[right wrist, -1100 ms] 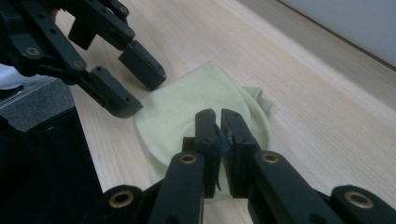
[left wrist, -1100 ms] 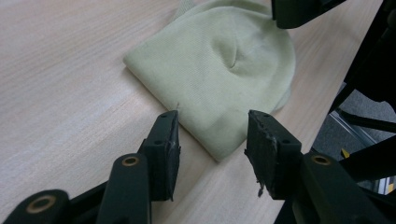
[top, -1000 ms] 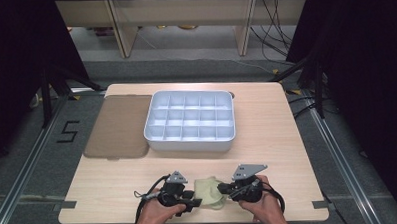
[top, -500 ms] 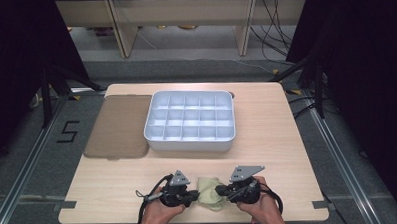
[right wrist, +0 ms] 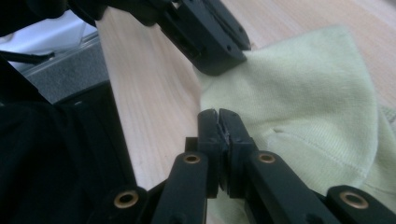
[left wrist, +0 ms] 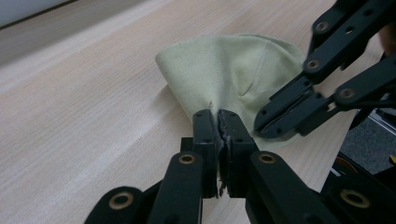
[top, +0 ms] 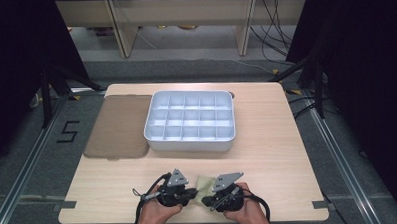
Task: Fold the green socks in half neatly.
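Note:
A pale yellow-green cloth [top: 202, 182] lies bunched at the near edge of the wooden table [top: 288, 154], between my two grippers. My left gripper [top: 193, 191] is shut on the cloth's edge; in the left gripper view its jaws [left wrist: 217, 114] meet with the fabric [left wrist: 233, 70] pinched at their tips. My right gripper [top: 206, 200] is shut on the opposite edge, and the right gripper view has its jaws [right wrist: 218, 113] pressed together on the cloth [right wrist: 303, 93]. The two sets of tips sit very close to each other. A hand holds each gripper from below.
A white tray [top: 190, 141] divided into several compartments stands in the middle of the table. A flat brown board [top: 119, 125] lies to its left. Bare wood stretches between the tray and the grippers. Dark floor and metal rails surround the table.
The right gripper has slid left toward the left gripper, and the cloth between them has bunched narrower. The left hand has stayed in place.

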